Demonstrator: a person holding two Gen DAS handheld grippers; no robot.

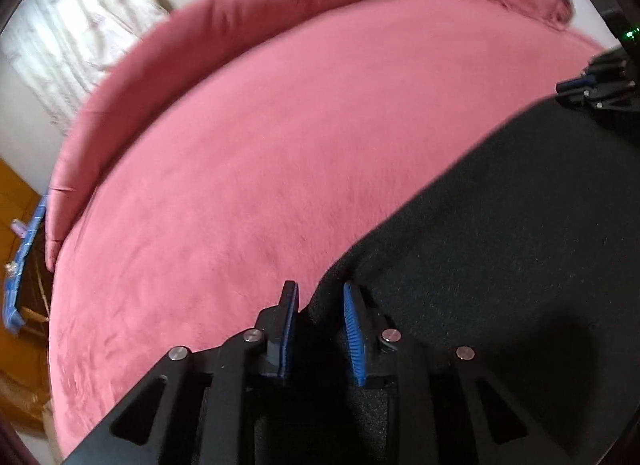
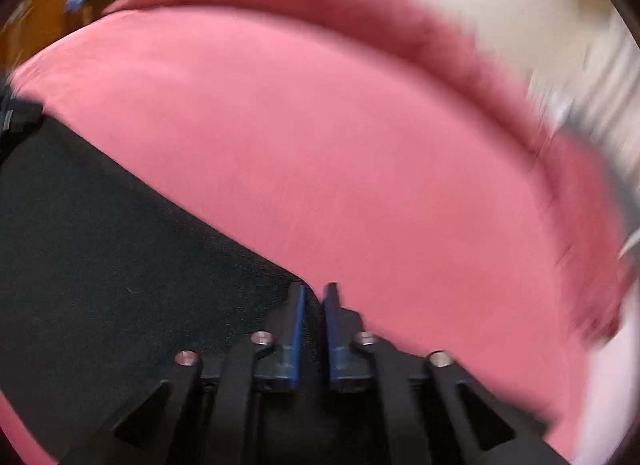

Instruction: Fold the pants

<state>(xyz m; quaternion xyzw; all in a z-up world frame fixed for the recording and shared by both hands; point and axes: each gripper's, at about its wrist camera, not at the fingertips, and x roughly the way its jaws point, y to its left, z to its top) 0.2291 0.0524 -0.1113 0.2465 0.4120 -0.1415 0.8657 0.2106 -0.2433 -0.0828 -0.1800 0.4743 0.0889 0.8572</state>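
Pants (image 1: pixel 500 245): black, flat on pink sofa (image 1: pixel 280 145).
Left gripper (image 1: pixel 320 305): pinching pants edge.
Right gripper (image 2: pixel 316 305): nearly closed on pants corner.
Risk: thin grip may slip, spoiling the fold.

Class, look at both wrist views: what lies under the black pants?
The black pants lie on a pink cushioned surface, which shows all around their edge. The left gripper and right gripper each pinch a corner. Whatever is beneath the cloth's middle is covered.
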